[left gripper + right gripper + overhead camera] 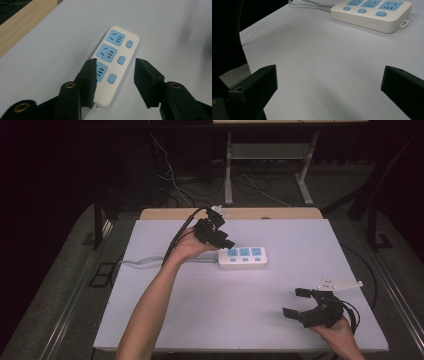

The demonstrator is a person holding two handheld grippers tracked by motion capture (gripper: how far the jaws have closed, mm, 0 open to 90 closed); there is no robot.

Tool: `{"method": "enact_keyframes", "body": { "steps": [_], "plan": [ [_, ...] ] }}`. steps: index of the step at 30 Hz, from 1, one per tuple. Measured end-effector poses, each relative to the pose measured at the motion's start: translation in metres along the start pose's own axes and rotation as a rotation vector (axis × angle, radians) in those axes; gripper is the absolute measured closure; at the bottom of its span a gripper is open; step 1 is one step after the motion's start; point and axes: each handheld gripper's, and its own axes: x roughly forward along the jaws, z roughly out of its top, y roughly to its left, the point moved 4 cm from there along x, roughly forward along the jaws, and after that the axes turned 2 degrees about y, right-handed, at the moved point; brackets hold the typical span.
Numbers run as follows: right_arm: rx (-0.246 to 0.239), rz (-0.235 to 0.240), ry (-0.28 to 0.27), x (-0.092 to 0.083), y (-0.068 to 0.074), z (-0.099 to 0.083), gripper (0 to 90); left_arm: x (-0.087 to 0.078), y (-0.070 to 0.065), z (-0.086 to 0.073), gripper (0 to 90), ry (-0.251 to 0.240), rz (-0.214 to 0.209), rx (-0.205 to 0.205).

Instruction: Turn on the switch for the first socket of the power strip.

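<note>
Three switches are seen on the power strip (242,257), lying mid-table. The left gripper (115,75) hangs over its near end, jaws part-open, gripping nothing; it should be centred first. The right gripper (300,304) is held wide open, empty.

We see a power strip (117,62) of smooth, slightly glossy white plastic with matt blue sockets and buttons. The worktop (225,295) looks matt white and smooth, its far edge bare wood. The fingers (147,80) look like matt black foam.

White tabletop (200,320); wooden strip (280,213) behind; floor cables (250,185).
</note>
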Motion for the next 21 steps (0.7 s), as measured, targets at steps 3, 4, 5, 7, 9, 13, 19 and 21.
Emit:
{"method": "enact_keyframes", "body": {
  "steps": [3,4,5,7,9,13,19,21],
  "plan": [
    [-0.001,0.001,0.006,0.001,0.000,-0.001,0.1,0.003,0.001,-0.001,61.8,0.000,-0.006,-0.006],
    [-0.001,0.002,0.007,0.001,0.000,-0.001,0.1,0.004,0.002,-0.001,64.2,0.002,-0.005,-0.001],
    [-0.002,0.002,0.007,0.001,0.000,0.000,0.1,0.006,0.002,-0.001,66.8,0.005,-0.009,-0.004],
    [-0.001,0.001,0.007,0.001,0.000,0.000,0.1,0.009,0.002,-0.001,72.3,0.012,-0.009,0.002],
    [-0.002,0.001,0.006,0.001,0.000,0.000,0.1,0.012,0.002,-0.002,78.6,0.015,-0.017,0.005],
    [0.000,-0.001,0.005,0.000,-0.001,-0.001,0.1,0.018,0.002,-0.003,87.0,0.027,-0.028,0.009],
    [-0.001,-0.002,0.005,0.000,-0.001,-0.001,0.1,0.027,0.003,-0.004,88.9,0.038,-0.033,0.011],
    [-0.001,-0.002,0.006,0.000,-0.001,-0.001,0.1,0.030,0.002,-0.004,89.0,0.039,-0.033,0.009]
  ]
}}
